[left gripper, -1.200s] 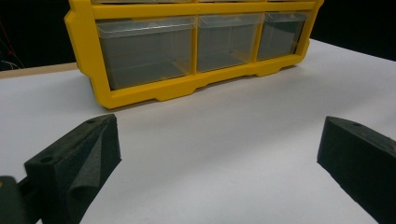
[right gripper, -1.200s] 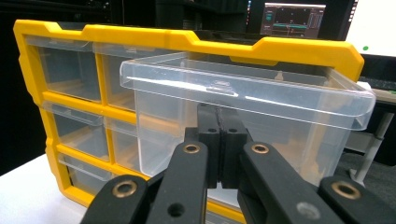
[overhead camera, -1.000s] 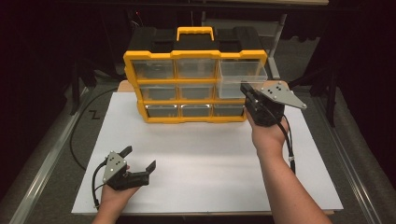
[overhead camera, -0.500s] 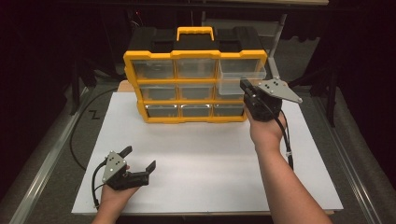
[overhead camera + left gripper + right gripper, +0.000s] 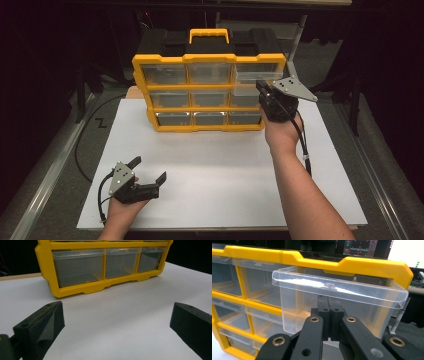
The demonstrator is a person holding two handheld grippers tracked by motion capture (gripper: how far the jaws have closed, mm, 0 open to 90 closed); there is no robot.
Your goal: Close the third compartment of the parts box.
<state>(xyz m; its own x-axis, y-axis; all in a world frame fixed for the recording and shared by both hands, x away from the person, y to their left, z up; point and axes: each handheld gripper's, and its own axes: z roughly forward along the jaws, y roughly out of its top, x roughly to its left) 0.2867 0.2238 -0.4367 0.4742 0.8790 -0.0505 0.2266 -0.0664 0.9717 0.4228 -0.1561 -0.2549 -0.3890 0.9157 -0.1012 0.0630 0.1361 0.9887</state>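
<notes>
Protruding from the organizer, the clear drawer sits against the right gripper's closed, empty jaws.

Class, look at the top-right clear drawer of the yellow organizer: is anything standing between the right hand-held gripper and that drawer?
Nothing visible does. The right hand-held gripper, jaws shut, is right at the front of the pulled-out clear drawer of the yellow organizer.

Bright white table, dark surroundings, glare on clear drawer, slightly soft focus
</notes>
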